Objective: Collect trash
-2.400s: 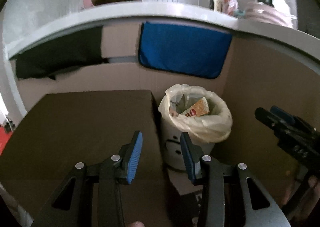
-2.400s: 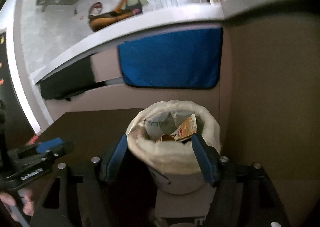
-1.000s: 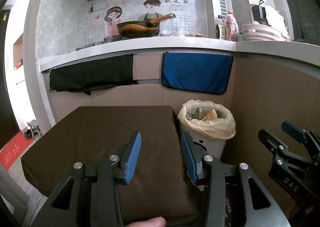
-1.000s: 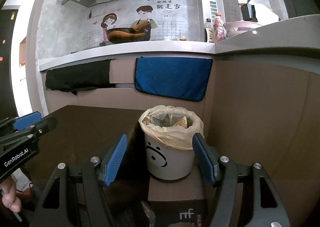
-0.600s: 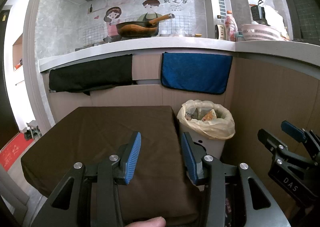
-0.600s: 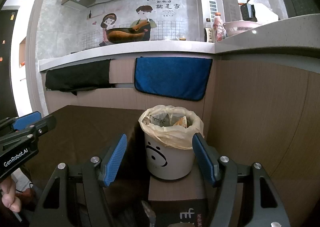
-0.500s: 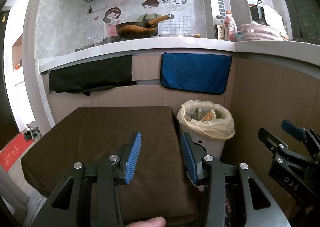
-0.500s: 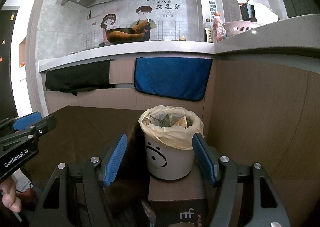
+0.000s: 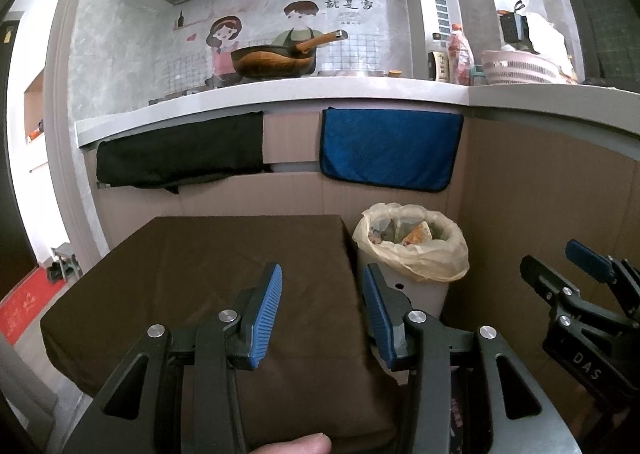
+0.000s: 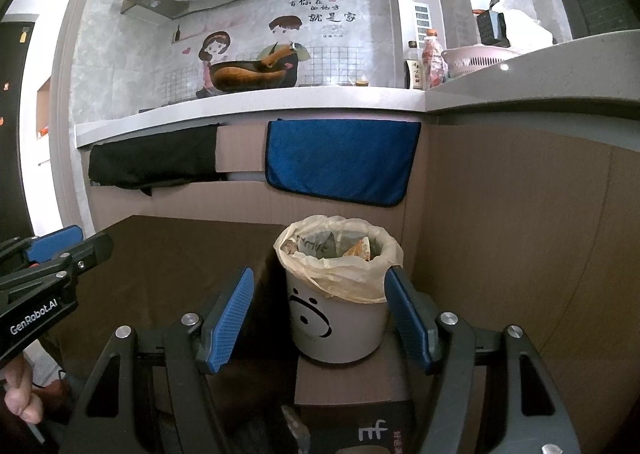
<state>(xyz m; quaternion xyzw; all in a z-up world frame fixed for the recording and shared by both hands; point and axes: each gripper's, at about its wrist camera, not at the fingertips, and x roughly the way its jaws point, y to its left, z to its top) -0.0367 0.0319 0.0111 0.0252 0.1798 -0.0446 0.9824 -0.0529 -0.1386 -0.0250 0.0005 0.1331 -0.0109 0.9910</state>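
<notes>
Left wrist view shows the left gripper [image 9: 322, 308] half wide and empty over the brown table [image 9: 200, 266]. The right gripper [image 10: 320, 312] is wide and empty too, facing the trash bin [image 10: 338, 306], which sits just past the table's right edge, so trash can drop in easily. Wrappers [image 10: 360, 248] fill its bag. Both grippers have pulled back since the earliest pictures; lately nothing moves.
</notes>
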